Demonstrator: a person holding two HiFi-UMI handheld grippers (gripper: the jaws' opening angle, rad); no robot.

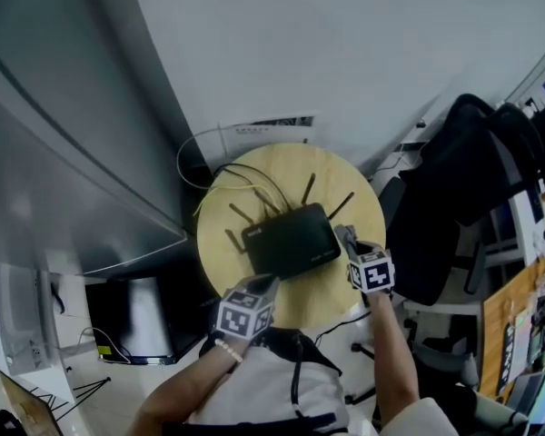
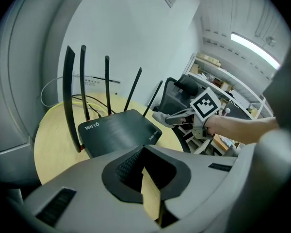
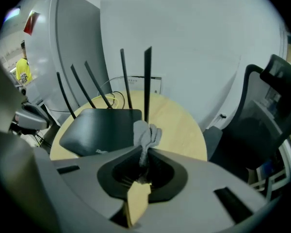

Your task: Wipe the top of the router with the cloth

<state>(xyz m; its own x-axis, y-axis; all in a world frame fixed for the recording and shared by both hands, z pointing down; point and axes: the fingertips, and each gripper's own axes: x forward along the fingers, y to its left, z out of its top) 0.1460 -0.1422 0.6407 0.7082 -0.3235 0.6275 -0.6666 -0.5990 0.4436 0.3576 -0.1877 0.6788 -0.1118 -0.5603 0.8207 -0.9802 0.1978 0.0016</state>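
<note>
- Holding a bunched grey cloth (image 3: 146,135), your right gripper (image 3: 143,155) has its fingers clenched on the lower part of it. The loose tuft stands up just ahead of the fingertips.
- The black router (image 1: 291,241) lies near the middle of the round wooden worktop (image 1: 345,189). Its long axis runs left to right across you, with a slight tilt, and its antennas (image 3: 147,81) rise along the far edge.
- The cloth sits at the router's right end, over the near right corner. From there almost all of the flat top stretches away to the left of the fingers, and one antenna stands directly behind the cloth.
- No view shows whether the cloth is already pressed on the top or is just above it.
- Your left gripper (image 2: 141,168) sits at the router's near left corner. Its fingers are drawn together with nothing between them, and it is well apart from the cloth.
- The right hand is the one placed to wipe, in my judgement. The stroke should run leftward along the long axis, kept to the near side of the antennas so the cloth does not snag on them.
- The left gripper looks placed to steady the casing if it slides toward the worktop's left edge.
</note>
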